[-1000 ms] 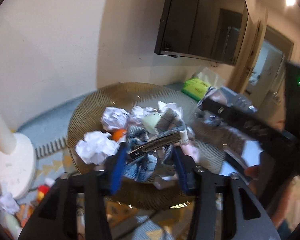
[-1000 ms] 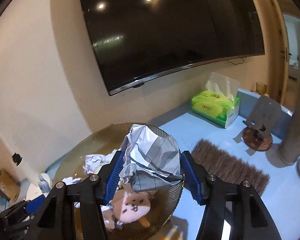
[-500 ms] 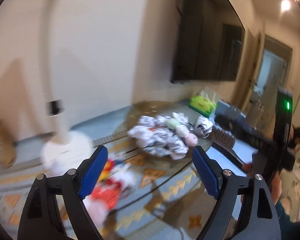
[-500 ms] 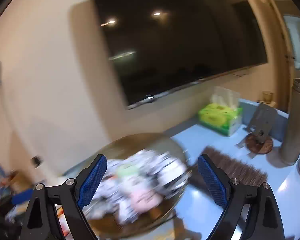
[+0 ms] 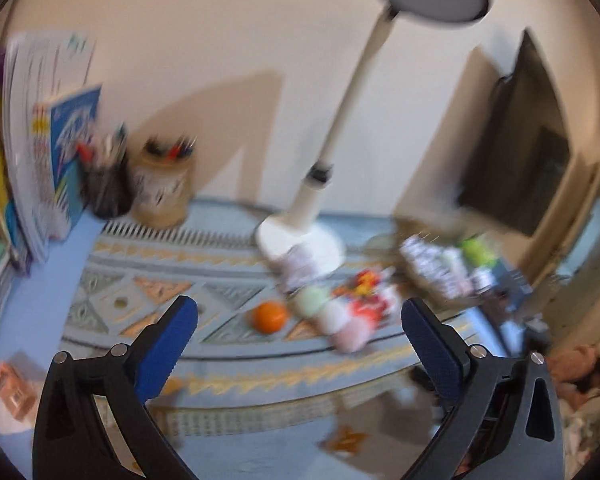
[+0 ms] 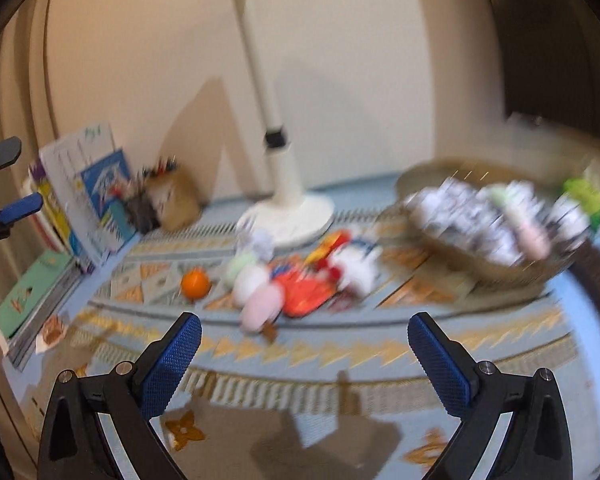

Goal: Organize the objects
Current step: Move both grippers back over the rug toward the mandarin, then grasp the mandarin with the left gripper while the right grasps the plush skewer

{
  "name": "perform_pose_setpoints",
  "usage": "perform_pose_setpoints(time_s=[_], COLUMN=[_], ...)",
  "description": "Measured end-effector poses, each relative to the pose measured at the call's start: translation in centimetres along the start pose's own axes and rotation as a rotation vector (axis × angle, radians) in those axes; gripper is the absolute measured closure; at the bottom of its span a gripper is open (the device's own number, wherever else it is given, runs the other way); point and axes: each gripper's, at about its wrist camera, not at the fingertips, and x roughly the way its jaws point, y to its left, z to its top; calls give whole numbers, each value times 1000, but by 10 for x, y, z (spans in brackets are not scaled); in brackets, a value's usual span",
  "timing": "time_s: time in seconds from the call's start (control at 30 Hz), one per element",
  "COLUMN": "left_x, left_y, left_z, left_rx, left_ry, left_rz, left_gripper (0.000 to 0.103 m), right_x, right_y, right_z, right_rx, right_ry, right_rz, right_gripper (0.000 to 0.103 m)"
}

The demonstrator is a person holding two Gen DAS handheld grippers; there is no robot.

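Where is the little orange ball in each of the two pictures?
Left wrist view: the orange ball sits on the patterned mat, a little left of centre, just above the gap of the empty claw.
Right wrist view: the orange ball lies left of centre, left of the pile of soft toys.
Shared landmark: the white lamp base, behind and to the right of the ball in both.

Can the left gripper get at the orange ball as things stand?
Probably yes. The left gripper has its jaws opening with nothing between them, and the orange ball lies in the open on the patterned mat, just ahead. The pale plush balls sit close on one side.
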Motion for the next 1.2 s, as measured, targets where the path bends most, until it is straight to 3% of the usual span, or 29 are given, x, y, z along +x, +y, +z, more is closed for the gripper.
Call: perform_pose_setpoints(time_s=[0.1,0.17,0.23,0.3,0.53,1.1,1.2], left_x=[44,73,88,99,93,94,104], left_y=[16,25,28,22,10,30,20], left_z=[-28,-44,-53,-59,-64,-63,-56], left_rx=[-6,-45,-76,-41,25,-83,1], left_ry=[26,81,117,165,140,151,256], left_rz=[22,-57,-90,-9,42,51,144], left_gripper=[1,1,1,1,1,1,2], right_x=[23,31,29,31,35,42,43], right_y=[2,1,5,9,26,24,23], right_z=[-17,-19,-20,-22,-27,-27,-26], right_rx=[12,3,-16,-34,-129,-125,-123], right_ry=[41,68,53,64,77,108,113], right_rz=[27,-3,-7,-10,-53,-94,-112], right_gripper=[0,0,0,0,0,0,0])
